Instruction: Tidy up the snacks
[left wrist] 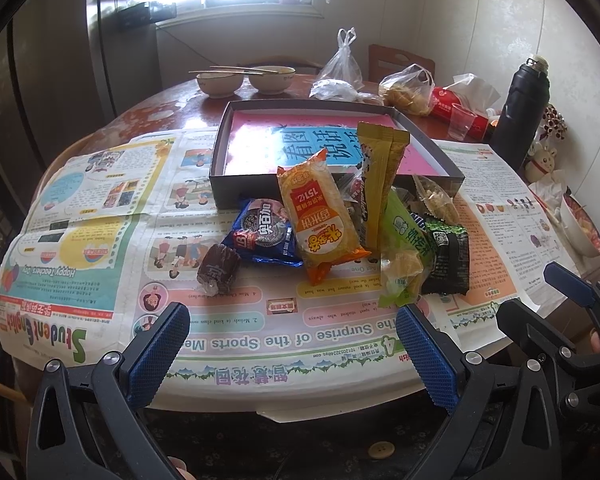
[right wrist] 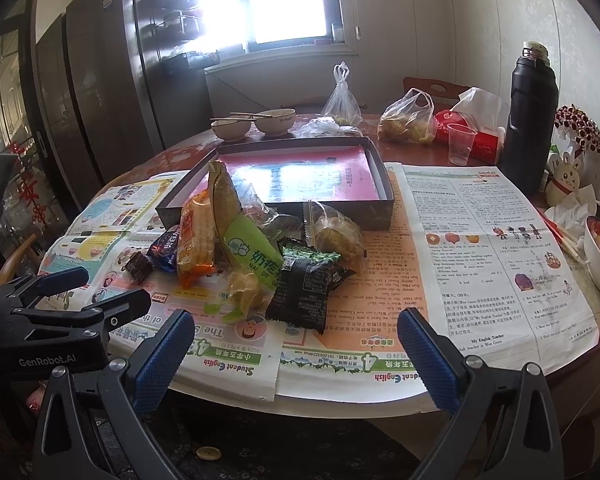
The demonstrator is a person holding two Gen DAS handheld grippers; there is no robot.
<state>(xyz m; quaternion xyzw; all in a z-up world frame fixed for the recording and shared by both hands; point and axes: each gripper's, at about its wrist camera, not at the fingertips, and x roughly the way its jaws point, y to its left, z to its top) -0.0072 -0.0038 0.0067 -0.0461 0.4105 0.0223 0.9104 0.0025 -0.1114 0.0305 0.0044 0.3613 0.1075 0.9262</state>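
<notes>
Not yet begun: snacks heaped, box bare.
Both left tongs [left wrist: 292, 356] and right tongs [right wrist: 292, 356] gape wide, holding nothing; the snack pile [left wrist: 340, 224] lies on the counter [right wrist: 420, 148] against the box [left wrist: 440, 152], nothing sorted.

You are facing a snack pile [left wrist: 352, 224] lying on newspaper [left wrist: 228, 320], just before the box [left wrist: 332, 140]; two bowls [left wrist: 244, 78] are sitting behind the box, a flask [left wrist: 520, 112] standing to its right.
</notes>
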